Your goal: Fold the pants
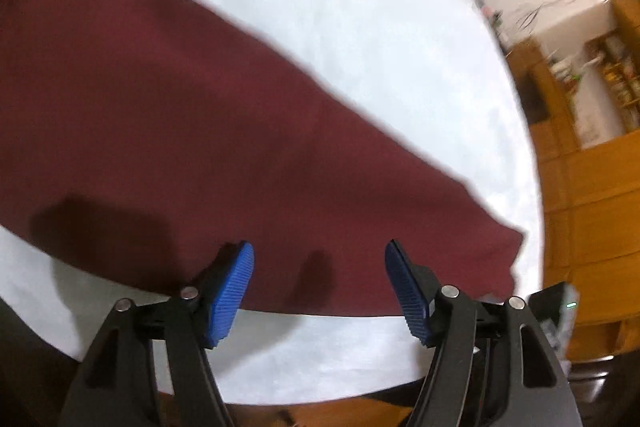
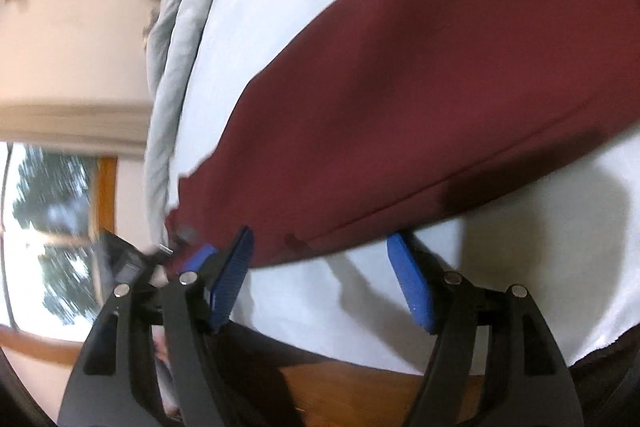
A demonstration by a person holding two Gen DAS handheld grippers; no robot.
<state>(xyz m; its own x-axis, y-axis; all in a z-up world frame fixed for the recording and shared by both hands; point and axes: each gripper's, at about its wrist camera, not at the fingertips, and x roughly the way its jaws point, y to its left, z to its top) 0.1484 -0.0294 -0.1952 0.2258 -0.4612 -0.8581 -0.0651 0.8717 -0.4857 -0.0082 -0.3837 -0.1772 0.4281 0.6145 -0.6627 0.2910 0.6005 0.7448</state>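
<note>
Pants (image 1: 192, 131) flat; both grippers (spread) above edges.

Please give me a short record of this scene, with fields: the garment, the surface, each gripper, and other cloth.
garment: maroon pants, spread flat, no fold line visible
surface: white sheet under the pants
left gripper: open, holding nothing, over the near edge of the pants
right gripper: open, holding nothing, at the near edge of the pants
other cloth: grey cloth, bunched along the far side of the sheet
image quality: both views blurred
</note>
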